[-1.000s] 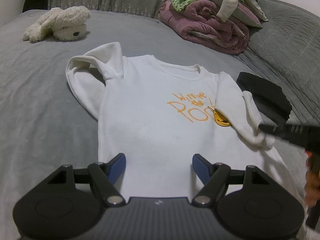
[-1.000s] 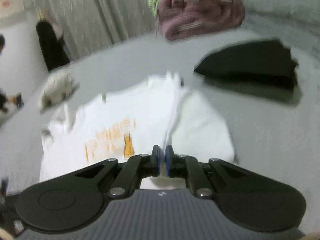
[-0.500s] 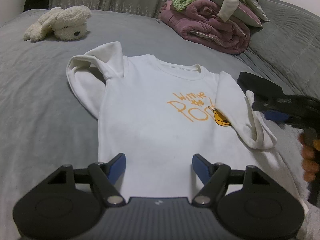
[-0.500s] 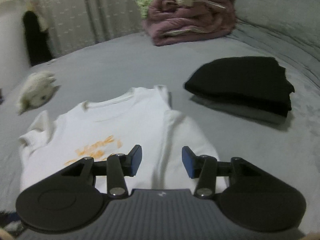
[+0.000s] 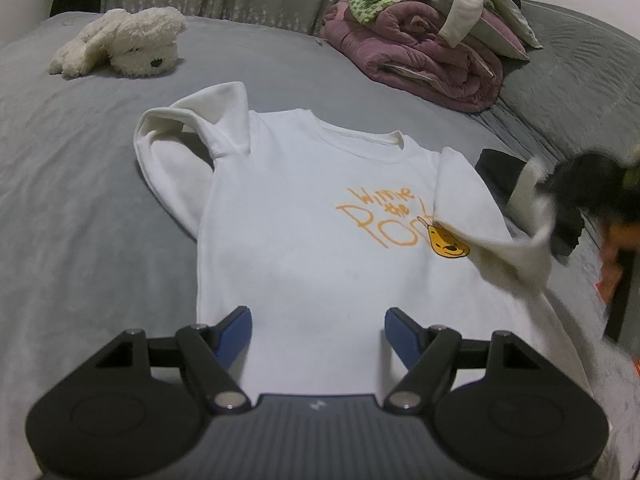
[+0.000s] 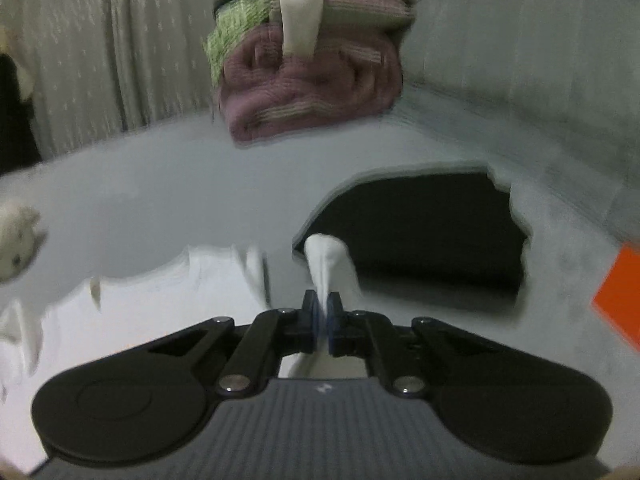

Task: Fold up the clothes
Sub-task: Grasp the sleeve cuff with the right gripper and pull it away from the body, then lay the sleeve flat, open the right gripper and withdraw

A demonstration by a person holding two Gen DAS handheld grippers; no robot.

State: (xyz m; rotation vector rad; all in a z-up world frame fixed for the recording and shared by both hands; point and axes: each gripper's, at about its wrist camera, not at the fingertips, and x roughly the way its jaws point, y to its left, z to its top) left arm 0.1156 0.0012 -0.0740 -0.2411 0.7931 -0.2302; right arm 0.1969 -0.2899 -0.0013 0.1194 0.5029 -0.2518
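**R gripper pinching sleeve cuff; L gripper wide over hem**

R gripper (image 6: 323, 312): jaws clamped tight on the white cuff (image 6: 325, 254) of the sweatshirt's sleeve; fabric stands up in a narrow fold from between the blue pads. In the left wrist view the same gripper (image 5: 560, 196) shows blurred at the pic's right edge w/ the sleeve (image 5: 516, 258) lifted off the shirt body.

L gripper (image 5: 318, 326): jaws wide apart, nothing between them; hangs over the lower front of the sweatshirt (image 5: 304, 248), near the hem. Contact w/ fabric: cannot tell.

Sweatshirt: white, orange lettering and small bear print on chest, lying face-up and flat on the grey bed cover (image 5: 80, 208). Other sleeve (image 5: 176, 160) bent back on itself beside the shoulder.

Surroundings: folded black garment (image 6: 424, 232) just beyond the held cuff. Pile of unfolded clothes and a mauve quilt (image 5: 424, 52) at the far side. White plush toy (image 5: 120, 42) at far left, well apart from the shirt.
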